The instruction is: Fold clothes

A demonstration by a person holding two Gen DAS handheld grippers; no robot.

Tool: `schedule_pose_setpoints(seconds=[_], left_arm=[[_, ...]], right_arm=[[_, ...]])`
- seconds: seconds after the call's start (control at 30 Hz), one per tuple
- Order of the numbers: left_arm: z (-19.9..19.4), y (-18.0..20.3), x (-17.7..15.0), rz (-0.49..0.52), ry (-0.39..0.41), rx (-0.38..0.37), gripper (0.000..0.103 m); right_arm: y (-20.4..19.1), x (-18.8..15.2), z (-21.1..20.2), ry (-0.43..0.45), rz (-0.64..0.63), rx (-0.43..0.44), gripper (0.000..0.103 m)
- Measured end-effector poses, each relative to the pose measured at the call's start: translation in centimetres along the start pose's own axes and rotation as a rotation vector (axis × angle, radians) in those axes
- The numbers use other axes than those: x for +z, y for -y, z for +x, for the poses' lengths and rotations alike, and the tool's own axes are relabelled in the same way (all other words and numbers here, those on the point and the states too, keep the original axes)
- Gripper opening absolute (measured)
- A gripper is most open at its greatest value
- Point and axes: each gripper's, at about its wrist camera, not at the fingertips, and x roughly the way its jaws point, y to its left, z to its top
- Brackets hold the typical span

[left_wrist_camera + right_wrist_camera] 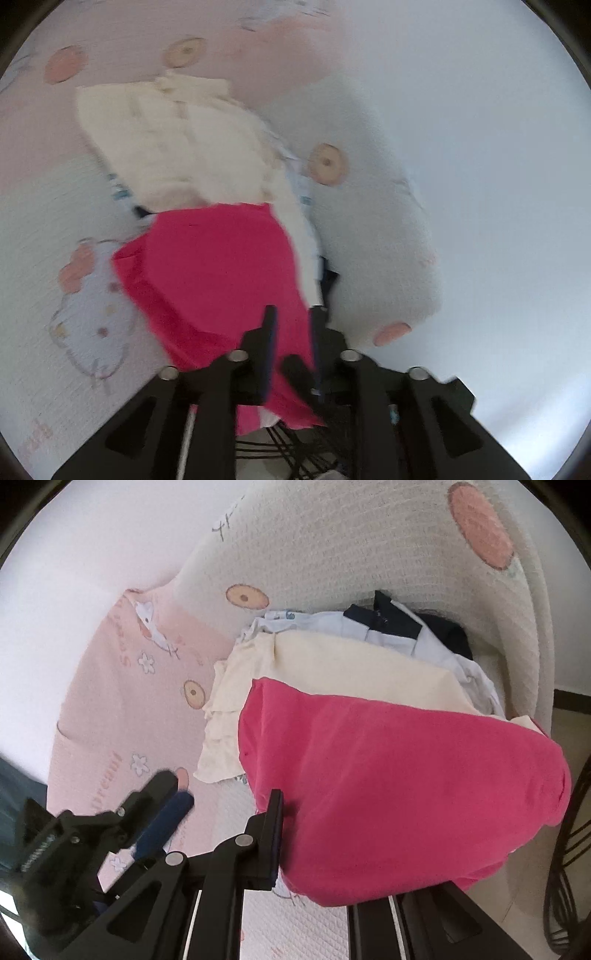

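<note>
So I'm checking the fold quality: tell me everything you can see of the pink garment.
The pink garment is a plain, bright pink cloth, seemingly soft knit, folded into a thick bundle. It lies on the cream garment, topping a stack on the patterned bedding. The left tool is shut on its edge; the right tool's visible finger touches it.

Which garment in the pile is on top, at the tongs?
The pink one. It lies over the cream one, which covers the white and navy ones behind. The left tongs are shut on its edge.
</note>
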Motion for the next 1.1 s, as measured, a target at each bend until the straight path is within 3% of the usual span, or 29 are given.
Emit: schedule_pose_setpoints(seconds=[0.03,0.07,0.17,0.27,0.43,0.67,0.9,0.97,1.0,1.03,1.1], left_arm=[[-0.2,-0.8,-0.3,-0.041,0.007,0.003,0.087],[-0.2,-1.5,-0.5,-0.077,0.012,-0.02,0.091],[0.0,-3.2,-1.2,-0.163,-0.012,-0.073,0.091],[0.8,-4.4,-1.8,-0.212,-0.029,-0.043,0.091],[2.7,-4.8,-3.0,-0.308,-0.072,-0.162,0.091],[6.4,-3.0,-4.6,-0.31,-0.14,-0.138,0.091],[8.7,-3.0,-5.7,-0.336,-0.158,-0.127,0.091],[8.6,-3.0,-5.7,-0.338,-0.134,-0.141,0.09],[8.4,-2.9,-5.6,-0.329,-0.108,-0.14,0.083],[8.3,-2.7,-5.5,-0.31,-0.091,-0.119,0.067],[8.0,-2.3,-5.4,-0.269,-0.061,-0.07,0.045]], right_arm=[[-0.3,0.1,0.2,0.004,-0.015,-0.005,0.011],[-0.5,0.1,0.2,0.006,-0.03,-0.01,0.011],[0.2,-0.2,-0.8,-0.001,-0.037,0.009,0.011],[0.9,0.0,-1.2,-0.013,-0.036,0.041,0.011],[2.2,0.2,-0.6,-0.033,-0.041,0.029,0.011],[4.1,1.0,-1.1,0.0,0.041,0.093,0.011],[4.2,0.9,-1.3,-0.013,0.02,0.144,0.011],[3.8,1.1,-0.6,-0.025,0.017,0.142,0.012],[3.9,1.2,-0.6,-0.025,0.017,0.143,0.012],[3.8,1.3,-0.5,-0.024,0.02,0.144,0.013],[3.7,1.4,-0.4,-0.022,0.026,0.142,0.014]])
